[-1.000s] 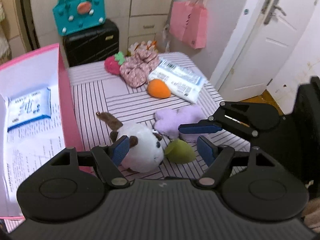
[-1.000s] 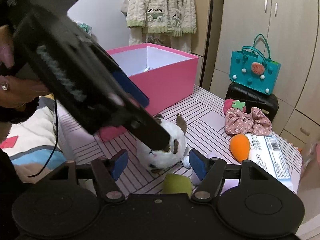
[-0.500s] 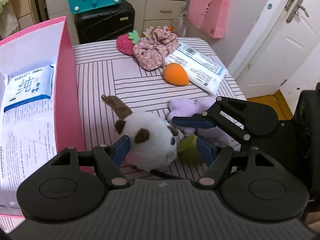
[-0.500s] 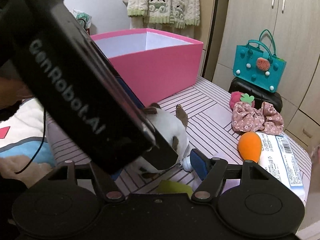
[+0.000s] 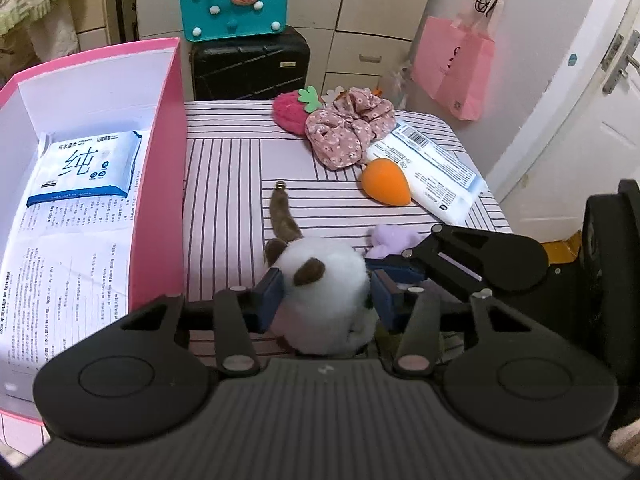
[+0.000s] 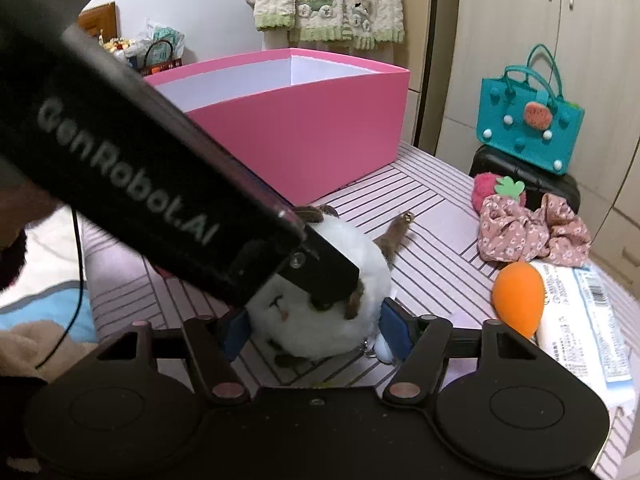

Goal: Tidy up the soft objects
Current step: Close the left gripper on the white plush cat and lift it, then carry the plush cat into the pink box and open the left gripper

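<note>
Lower part of plush toy [image 5: 324, 288] hidden behind left claw [image 5: 326, 300] housing. Purple soft item [image 5: 390, 236] largely covered by right claw. Pink box [image 5: 168, 160] cut off at left edge.

The plush cat toy [image 5: 324, 280] at lower centre is fluffy white pile with brown fuzzy patches. It lies on a smooth striped cloth table cover [image 5: 224, 184]. The pink box [image 5: 168, 128] at left looks like matt cardboard, lined with printed paper. The wet-wipe pack [image 5: 436, 176] at right is glossy plastic film; the scrunchie [image 5: 344, 132] is crinkled floral fabric.
</note>
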The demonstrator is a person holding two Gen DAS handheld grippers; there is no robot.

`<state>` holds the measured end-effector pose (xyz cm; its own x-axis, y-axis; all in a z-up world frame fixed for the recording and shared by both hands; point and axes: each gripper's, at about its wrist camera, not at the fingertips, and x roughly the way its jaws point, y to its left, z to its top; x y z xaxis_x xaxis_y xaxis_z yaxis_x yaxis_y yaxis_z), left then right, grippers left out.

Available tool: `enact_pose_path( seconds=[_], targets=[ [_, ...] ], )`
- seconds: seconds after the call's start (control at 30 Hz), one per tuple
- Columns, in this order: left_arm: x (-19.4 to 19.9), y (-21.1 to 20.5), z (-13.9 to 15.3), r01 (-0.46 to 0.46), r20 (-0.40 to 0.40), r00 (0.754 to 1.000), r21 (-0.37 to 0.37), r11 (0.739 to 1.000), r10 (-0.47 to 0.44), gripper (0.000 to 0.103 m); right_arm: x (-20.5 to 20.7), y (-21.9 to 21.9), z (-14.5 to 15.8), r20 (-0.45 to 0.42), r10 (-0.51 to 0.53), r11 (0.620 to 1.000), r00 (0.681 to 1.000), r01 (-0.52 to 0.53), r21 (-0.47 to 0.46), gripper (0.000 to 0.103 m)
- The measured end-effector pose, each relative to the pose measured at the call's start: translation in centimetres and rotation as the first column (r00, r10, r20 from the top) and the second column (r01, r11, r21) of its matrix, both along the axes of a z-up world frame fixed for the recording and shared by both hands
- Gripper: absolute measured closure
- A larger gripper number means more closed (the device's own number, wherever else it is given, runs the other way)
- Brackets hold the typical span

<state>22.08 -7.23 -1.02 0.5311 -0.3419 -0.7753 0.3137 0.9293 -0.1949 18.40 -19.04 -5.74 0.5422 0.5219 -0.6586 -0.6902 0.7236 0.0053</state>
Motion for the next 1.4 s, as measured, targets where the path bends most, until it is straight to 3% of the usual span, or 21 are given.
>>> enact_pose_path(
  seconds=[0.63, 1.0, 1.4],
  targets=[
    [0.0, 0.4, 1.1, 0.049, 0.053, 0.997, 0.001, 0.999, -0.049, 0.053, 1.1, -0.3, 1.2, -0.056, -0.065, 0.994, 0.996, 0.069, 0.084, 0.036],
    [-0.8, 1.5, 3.9, 0.118, 0.079, 0.990, -0.021, 0.993, -0.116, 0.054, 0.4, -0.6, 3.4, -0.038, -0.088, 0.988, 0.995, 0.093, 0.127, 0.035],
    [-3.4, 3.1, 8.2, 0.218, 0.154, 0.964, -0.004, 0.976, -0.215, 0.055, -1.8, 0.3, 7.4, 0.018, -0.087, 0.989, 0.996, 0.084, 0.119, 0.035]
  ],
)
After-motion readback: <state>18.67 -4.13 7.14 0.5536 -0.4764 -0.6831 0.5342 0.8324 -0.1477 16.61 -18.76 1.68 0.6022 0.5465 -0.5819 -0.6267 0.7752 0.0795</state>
